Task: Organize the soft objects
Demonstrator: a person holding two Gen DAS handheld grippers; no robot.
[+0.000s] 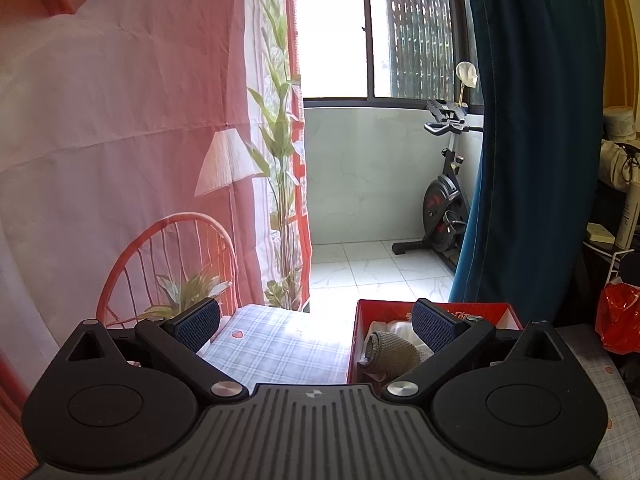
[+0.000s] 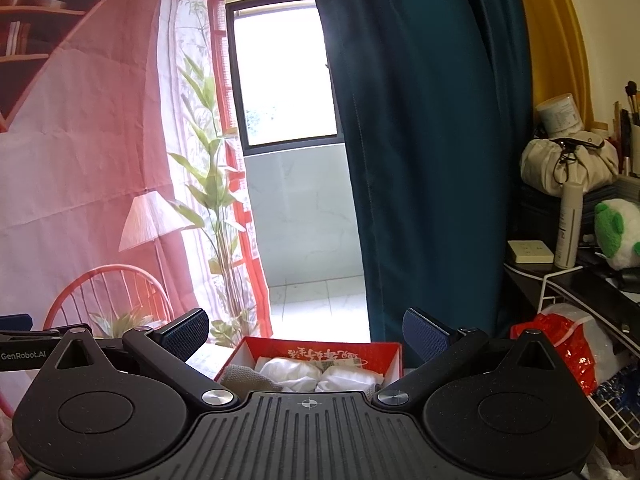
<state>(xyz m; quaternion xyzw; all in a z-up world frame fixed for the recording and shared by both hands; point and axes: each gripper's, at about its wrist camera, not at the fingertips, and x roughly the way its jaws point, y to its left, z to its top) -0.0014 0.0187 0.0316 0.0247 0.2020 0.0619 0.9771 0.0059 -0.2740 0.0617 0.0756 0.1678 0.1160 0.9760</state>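
While both my grippers, left gripper (image 1: 316,322) and right gripper (image 2: 306,334), hold jaws spread and empty, the red box (image 2: 384,350) of rolled cloths (image 2: 296,368) lies just ahead; right nearer.

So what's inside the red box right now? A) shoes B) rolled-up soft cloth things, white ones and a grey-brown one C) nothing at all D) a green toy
B: the red box holds white cloth bundles and a grey-brown knit roll, while the fingers of both grippers are spread apart with nothing between them.
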